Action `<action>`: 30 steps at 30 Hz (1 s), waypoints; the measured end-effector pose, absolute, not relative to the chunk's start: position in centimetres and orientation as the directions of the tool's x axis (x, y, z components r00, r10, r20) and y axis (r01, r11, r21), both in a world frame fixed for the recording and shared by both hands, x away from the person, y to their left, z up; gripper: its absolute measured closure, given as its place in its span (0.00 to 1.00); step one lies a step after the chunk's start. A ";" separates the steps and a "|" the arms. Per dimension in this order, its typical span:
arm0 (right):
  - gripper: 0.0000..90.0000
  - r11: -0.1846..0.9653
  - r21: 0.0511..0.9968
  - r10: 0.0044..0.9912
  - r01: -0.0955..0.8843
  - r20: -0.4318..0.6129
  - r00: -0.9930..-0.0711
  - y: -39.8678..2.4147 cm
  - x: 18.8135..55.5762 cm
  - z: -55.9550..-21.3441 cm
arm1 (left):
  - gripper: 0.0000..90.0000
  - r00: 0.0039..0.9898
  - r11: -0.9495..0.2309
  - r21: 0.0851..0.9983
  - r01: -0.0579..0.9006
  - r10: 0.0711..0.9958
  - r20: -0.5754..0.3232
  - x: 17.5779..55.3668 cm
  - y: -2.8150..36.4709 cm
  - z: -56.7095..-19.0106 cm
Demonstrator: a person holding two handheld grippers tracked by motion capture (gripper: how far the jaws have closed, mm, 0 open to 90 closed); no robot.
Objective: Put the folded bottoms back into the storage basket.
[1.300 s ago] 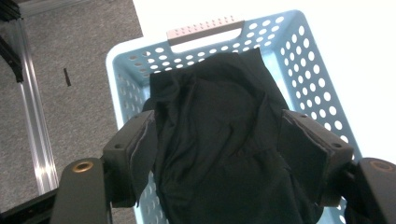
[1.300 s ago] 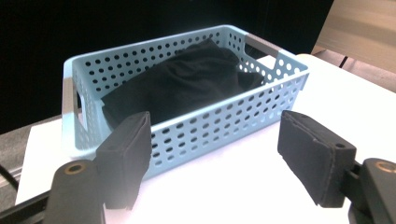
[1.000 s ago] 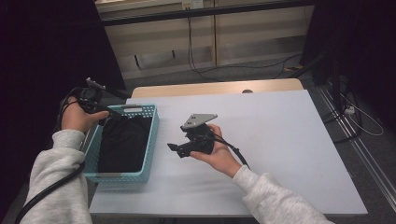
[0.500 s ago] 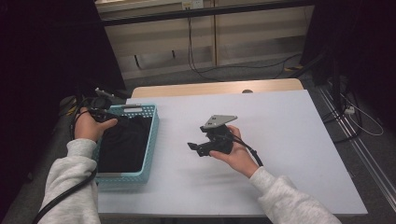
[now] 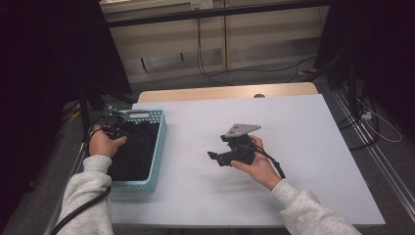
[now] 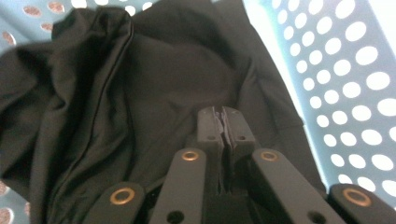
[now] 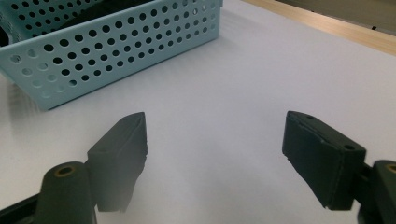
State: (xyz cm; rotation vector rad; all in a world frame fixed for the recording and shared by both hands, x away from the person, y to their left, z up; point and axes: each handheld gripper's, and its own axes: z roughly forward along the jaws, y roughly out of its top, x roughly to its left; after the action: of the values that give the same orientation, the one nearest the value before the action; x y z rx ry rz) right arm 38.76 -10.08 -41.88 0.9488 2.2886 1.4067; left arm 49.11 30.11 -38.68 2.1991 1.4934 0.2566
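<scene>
The left tongs (image 6: 223, 122), just closed, are clamped on a fold of the black cloth (image 6: 154, 88) lying in the light-blue perforated basket (image 5: 157, 147). Lift slowly, so the pinch holds and the basket stays down. The right tongs (image 7: 215, 158) stand apart over the white worktop (image 5: 303, 147).
</scene>
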 end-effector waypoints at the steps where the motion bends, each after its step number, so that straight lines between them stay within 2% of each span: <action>1: 0.24 0.305 0.872 0.668 0.382 0.090 -0.739 -10.1 38.7 -41.9 | 0.98 0.385 -0.291 0.471 0.833 0.916 -0.115 49.1 30.1 -39.0; 14: 0.24 0.286 0.876 0.677 0.388 0.102 -0.729 -11.0 38.4 -42.2 | 1.00 0.369 -0.290 0.437 0.851 0.923 -0.105 49.4 29.4 -42.3; 22: 0.24 0.286 0.875 0.682 0.391 0.101 -0.724 -11.5 38.2 -42.4 | 1.00 0.380 -0.295 0.425 0.856 0.916 -0.130 48.9 28.8 -42.5; 25: 0.24 0.285 0.876 0.683 0.389 0.099 -0.723 -11.7 38.1 -42.4 | 1.00 0.380 -0.289 0.404 0.868 0.910 -0.164 48.6 28.6 -42.3; 28: 0.24 0.282 0.877 0.688 0.388 0.097 -0.719 -11.8 38.0 -42.4 | 1.00 0.378 -0.290 0.411 0.864 0.913 -0.152 48.8 28.5 -42.0; 30: 0.24 0.279 0.879 0.687 0.387 0.098 -0.720 -11.8 38.0 -42.3 | 1.00 0.369 -0.267 0.456 0.849 0.917 -0.150 49.3 28.6 -41.7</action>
State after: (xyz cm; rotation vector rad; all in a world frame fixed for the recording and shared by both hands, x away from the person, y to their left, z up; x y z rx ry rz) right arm 38.03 -11.83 -42.32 0.9817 2.2530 1.4152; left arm 49.25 28.57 -41.66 2.1732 1.5269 0.1973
